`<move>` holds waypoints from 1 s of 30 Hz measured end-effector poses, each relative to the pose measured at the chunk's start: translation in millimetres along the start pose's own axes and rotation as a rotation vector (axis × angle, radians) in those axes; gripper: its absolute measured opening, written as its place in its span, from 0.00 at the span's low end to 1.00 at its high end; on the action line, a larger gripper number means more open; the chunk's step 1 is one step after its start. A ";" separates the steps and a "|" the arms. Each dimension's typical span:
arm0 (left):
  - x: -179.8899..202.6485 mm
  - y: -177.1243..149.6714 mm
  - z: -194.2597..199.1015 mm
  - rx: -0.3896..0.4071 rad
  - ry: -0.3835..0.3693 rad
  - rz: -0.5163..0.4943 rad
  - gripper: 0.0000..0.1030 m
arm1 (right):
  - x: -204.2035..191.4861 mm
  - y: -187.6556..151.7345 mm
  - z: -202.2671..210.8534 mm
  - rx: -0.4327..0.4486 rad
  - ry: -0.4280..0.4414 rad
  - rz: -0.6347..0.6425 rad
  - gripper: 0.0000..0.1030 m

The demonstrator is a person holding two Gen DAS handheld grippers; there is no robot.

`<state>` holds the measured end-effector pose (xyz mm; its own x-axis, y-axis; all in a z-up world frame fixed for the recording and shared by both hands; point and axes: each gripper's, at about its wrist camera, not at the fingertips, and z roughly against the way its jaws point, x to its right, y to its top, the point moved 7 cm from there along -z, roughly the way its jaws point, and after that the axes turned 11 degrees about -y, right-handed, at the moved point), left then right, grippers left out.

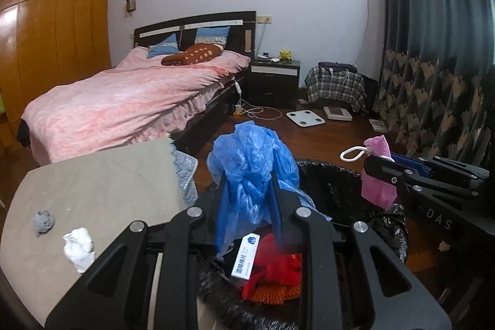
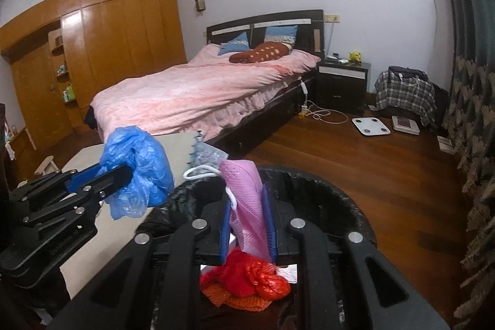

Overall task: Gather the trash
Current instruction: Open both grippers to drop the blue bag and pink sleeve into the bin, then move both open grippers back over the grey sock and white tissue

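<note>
My left gripper (image 1: pixel 249 180) is shut on a crumpled blue plastic bag (image 1: pixel 250 147), held over the near rim of a bin lined with a black bag (image 1: pixel 334 187). My right gripper (image 2: pixel 247 197) is shut on a pink mesh pouch (image 2: pixel 241 178) with a white cord loop (image 2: pixel 198 172), above the same bin (image 2: pixel 324 184). In the bin lie a red bag (image 1: pixel 278 262), a white box (image 1: pixel 244 259) and orange netting (image 1: pixel 269 293). Each gripper shows in the other's view: the right gripper (image 1: pixel 371 166) with the pouch (image 1: pixel 379 190), the left gripper (image 2: pixel 123 175) with the blue bag (image 2: pixel 139 163).
A beige table (image 1: pixel 92 181) left of the bin carries a grey wad (image 1: pixel 43 221) and crumpled white paper (image 1: pixel 79 248). Behind it are a pink bed (image 1: pixel 123 101), a dark nightstand (image 1: pixel 273 82), a white scale (image 1: pixel 304 117) on the wood floor, and a curtain (image 1: pixel 433 82) at right.
</note>
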<state>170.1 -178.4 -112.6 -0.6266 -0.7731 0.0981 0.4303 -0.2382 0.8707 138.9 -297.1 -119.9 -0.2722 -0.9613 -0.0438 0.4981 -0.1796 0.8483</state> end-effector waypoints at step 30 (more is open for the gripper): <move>-86.8 -13.2 20.1 -0.007 0.123 0.078 0.89 | -8.4 2.4 -9.3 0.011 -0.056 -0.036 0.95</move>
<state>205.8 -96.3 -122.9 -0.5073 -0.8553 0.1054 0.4794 -0.1784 0.8593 150.1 -291.5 -122.4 -0.3354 -0.9410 -0.0447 0.4784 -0.2110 0.8524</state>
